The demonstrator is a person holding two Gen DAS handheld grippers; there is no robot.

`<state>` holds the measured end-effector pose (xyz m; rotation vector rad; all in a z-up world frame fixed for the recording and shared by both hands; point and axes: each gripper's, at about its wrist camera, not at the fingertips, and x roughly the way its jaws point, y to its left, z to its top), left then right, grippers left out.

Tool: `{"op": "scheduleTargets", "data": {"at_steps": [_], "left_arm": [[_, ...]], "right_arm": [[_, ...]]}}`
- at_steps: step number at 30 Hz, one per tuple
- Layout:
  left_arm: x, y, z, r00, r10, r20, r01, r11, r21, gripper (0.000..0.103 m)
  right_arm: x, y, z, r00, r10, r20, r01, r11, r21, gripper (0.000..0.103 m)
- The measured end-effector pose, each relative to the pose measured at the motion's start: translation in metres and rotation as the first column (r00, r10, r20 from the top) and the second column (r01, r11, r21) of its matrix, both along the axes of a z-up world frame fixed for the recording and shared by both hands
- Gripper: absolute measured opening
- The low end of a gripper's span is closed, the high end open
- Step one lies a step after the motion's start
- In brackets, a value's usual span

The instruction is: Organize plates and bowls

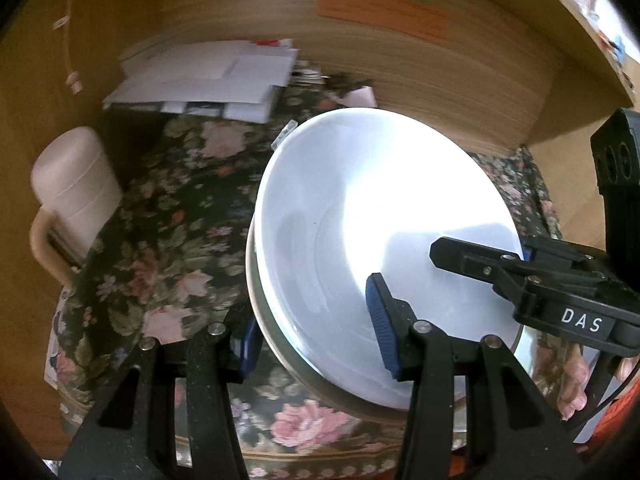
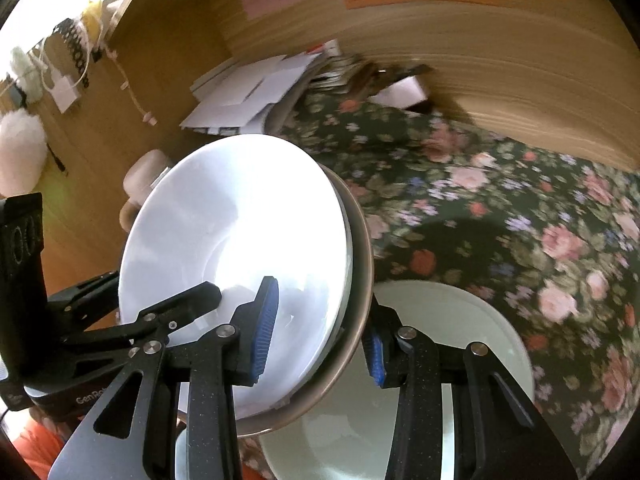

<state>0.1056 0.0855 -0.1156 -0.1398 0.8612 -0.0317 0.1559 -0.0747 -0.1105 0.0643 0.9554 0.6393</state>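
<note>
Plates [image 1: 360, 220] between both grippers' fingers [image 1: 382, 320]

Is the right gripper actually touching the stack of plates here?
Touching. In the right wrist view the right gripper has one blue pad on the top white plate and the other behind the brown plate's rim, pinching the stack.

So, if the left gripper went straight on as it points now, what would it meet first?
Probably the floral cloth past the held plates, though depth is unclear.
</note>
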Motion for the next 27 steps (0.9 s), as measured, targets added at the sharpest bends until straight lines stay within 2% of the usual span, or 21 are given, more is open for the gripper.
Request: {"op": "scheduleTargets", "data": {"at_steps": [12, 27], "left_arm": [[0.011, -0.058, -0.007, 0.99, -0.138, -0.031, 0.138, 0.99, -0.022, 0.048], [0.019, -0.09, -0.032, 0.973, -0.197, -0.119, 0.196, 0.98, -0.019, 0.048]], "right_arm": [[-0.013, -0.064, -0.007, 0.992, -0.126, -0.024, 0.126, 0.992, -0.003, 0.036], [-0.014, -0.096, -0.037, 0.977, -0.173, -0.121, 0.174, 0.985, -0.004, 0.036]]}}
